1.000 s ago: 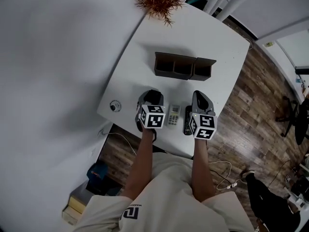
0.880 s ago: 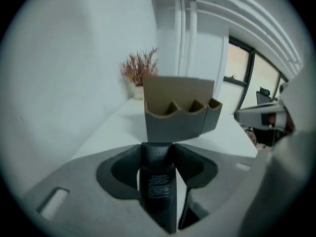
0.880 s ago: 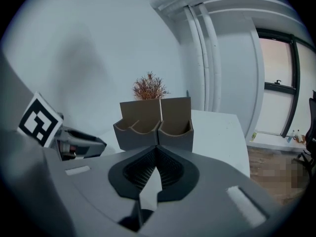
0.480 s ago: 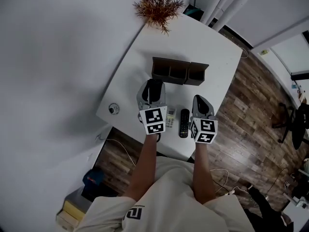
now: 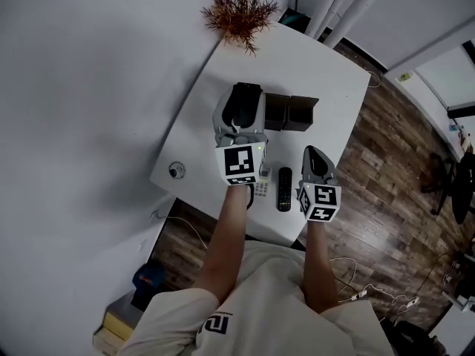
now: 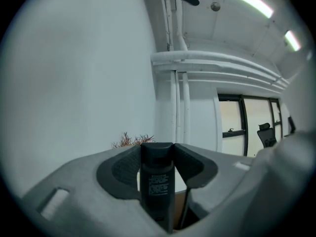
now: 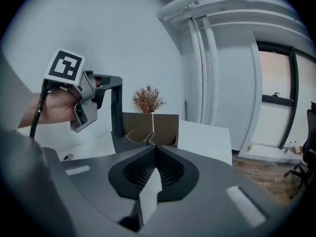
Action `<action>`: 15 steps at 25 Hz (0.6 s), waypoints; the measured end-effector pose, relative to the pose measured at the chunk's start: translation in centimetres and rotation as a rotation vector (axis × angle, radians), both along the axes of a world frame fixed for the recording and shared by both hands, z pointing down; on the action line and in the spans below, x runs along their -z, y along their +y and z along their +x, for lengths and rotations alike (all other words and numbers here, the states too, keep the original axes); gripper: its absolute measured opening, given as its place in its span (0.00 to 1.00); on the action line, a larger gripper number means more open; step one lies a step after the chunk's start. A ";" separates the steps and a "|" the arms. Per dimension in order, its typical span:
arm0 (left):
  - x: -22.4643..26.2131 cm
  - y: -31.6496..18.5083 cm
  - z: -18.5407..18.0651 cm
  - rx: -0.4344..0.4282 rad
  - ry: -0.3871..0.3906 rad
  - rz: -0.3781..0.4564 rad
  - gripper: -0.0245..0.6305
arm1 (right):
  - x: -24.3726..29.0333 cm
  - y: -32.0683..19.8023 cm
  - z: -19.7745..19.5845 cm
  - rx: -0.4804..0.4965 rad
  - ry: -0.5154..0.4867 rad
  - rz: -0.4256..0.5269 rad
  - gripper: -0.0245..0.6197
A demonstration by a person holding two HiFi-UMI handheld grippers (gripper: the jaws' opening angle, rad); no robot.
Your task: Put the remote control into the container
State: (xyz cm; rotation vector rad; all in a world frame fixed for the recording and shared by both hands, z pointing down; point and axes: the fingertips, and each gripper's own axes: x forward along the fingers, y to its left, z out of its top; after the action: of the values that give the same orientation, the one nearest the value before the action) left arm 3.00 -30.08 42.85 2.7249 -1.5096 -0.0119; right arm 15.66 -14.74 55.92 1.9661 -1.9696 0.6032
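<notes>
My left gripper (image 5: 243,96) is lifted above the left end of the brown three-compartment container (image 5: 295,113) and is shut on a black remote control (image 6: 157,186). In the right gripper view that remote (image 7: 116,113) hangs upright, its lower end at the container's (image 7: 150,125) left compartment. A second black remote (image 5: 284,189) and a white remote (image 5: 262,190) lie flat near the table's front edge. My right gripper (image 5: 314,156) hovers beside them at the right, shut and empty, its jaws (image 7: 155,157) pressed together.
A dried plant (image 5: 241,10) stands at the far corner of the white table (image 5: 319,58), behind the container. A round cable port (image 5: 177,170) sits at the table's left edge. Wooden floor lies to the right; a white wall is at the left.
My left gripper has risen from the table's front and moved forward over the container with the black remote in it. The right gripper has barely shifted.
</notes>
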 end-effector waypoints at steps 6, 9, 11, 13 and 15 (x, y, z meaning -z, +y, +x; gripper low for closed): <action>0.6 -0.9 0.4 0.004 0.045 0.028 0.37 | -0.1 0.6 0.8 -0.013 0.015 -0.006 0.04; 0.5 -1.4 0.9 -0.018 0.007 0.055 0.37 | -0.6 0.4 1.0 -0.023 0.013 -0.008 0.04; -0.9 -1.5 1.0 -0.023 -0.003 0.038 0.37 | -0.9 0.5 0.8 -0.021 0.013 -0.015 0.04; -2.4 -1.5 0.9 -0.022 -0.013 0.013 0.37 | -1.0 0.3 0.5 -0.010 0.015 -0.019 0.04; -4.0 -1.4 0.9 -0.026 -0.025 -0.027 0.37 | -0.9 0.0 0.3 -0.003 0.016 -0.017 0.04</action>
State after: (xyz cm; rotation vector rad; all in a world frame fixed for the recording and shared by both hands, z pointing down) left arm 3.86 -31.51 46.82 2.7338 -1.4696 0.0430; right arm 15.96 -14.69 56.80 1.9584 -1.9457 0.6009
